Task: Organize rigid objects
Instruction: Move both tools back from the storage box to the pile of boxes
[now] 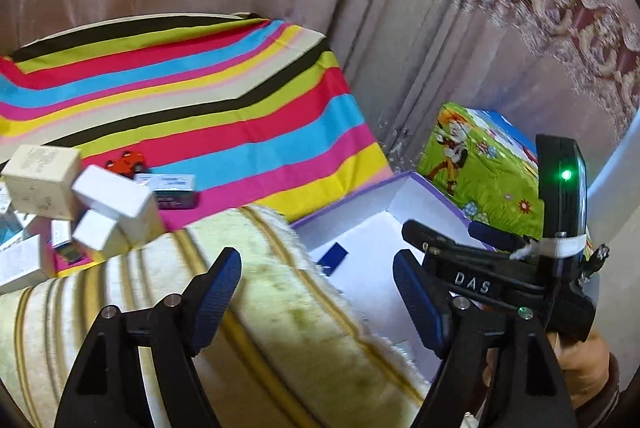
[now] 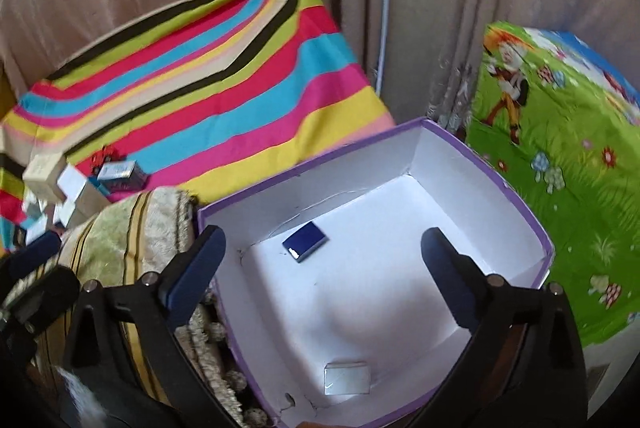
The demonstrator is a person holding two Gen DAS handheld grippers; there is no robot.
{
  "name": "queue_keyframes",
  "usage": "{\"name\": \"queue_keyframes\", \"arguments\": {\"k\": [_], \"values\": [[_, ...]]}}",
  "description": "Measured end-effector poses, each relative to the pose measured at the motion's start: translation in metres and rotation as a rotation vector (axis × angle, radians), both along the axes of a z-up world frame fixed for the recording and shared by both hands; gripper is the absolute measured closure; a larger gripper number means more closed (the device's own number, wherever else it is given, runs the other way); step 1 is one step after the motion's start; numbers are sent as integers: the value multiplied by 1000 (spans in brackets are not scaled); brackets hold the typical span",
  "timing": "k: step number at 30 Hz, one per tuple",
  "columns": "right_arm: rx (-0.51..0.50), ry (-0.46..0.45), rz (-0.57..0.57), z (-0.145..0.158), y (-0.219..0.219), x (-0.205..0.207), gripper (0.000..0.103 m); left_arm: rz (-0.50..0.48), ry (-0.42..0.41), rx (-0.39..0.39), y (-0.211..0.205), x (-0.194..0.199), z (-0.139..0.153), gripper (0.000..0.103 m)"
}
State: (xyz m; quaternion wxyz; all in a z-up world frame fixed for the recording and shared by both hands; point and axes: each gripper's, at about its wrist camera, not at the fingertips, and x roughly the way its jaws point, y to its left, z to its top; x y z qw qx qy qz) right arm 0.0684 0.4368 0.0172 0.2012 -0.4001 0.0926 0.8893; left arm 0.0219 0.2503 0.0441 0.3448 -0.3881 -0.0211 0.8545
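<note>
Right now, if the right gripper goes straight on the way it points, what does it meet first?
Most likely the white floor of the open purple-edged cardboard box, close to the small dark blue flat box. The right gripper is open and empty; depth is unclear.

"DAS" in raised white letters on the black body of the right gripper (image 1: pixel 472 284), just right of the purple-rimmed box (image 1: pixel 352 195); small cartons (image 1: pixel 44 183) piled left of that box carry print, too blurred to read; nothing else legible in either view.
</note>
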Motion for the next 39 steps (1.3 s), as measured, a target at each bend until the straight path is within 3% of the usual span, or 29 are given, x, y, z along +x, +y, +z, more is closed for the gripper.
{"name": "queue_keyframes", "arguments": {"k": [3, 7, 11, 24, 39], "values": [[24, -20, 64, -1, -17, -8, 4, 34, -7, -8, -17, -4, 0, 24], [-83, -6, 162, -1, -32, -12, 4, 89, 2, -8, -43, -8, 0, 24], [-124, -17, 220, -2, -47, -17, 4, 148, 10, 5, -73, -10, 1, 24], [-174, -56, 281, -6, -75, -38, 4, 361, -34, 43, -166, -17, -12, 24], [-194, -112, 397, -15, -114, -63, 4, 544, -81, 5, -248, -30, -22, 24]]}}
